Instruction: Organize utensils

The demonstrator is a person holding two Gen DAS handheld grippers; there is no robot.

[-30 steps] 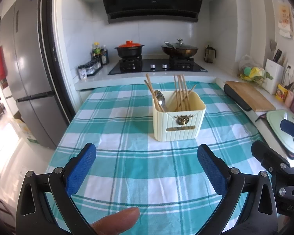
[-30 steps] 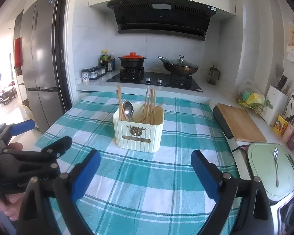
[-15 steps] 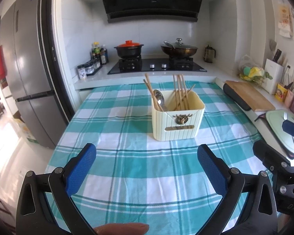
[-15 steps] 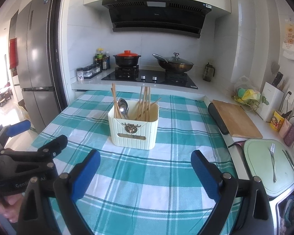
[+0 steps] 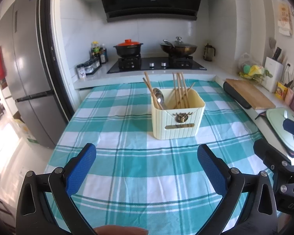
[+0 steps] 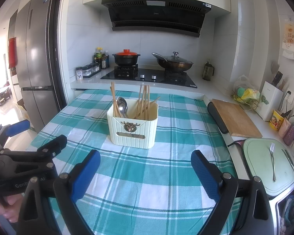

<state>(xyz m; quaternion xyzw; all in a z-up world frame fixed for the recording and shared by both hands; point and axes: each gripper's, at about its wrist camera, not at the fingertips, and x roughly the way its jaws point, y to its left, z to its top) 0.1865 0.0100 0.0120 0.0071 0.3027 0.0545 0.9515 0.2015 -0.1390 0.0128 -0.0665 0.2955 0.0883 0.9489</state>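
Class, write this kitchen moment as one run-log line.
left gripper: open, empty | right gripper: open, empty | utensil holder: upright on tablecloth, holds chopsticks and spoons | fork: on green board

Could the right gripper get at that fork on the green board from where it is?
Probably yes: the right gripper is open and empty, and the fork lies uncovered on the green board to its right, a knife beside it.

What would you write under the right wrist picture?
Open right gripper faces a cream utensil holder of chopsticks and spoons on checked cloth.
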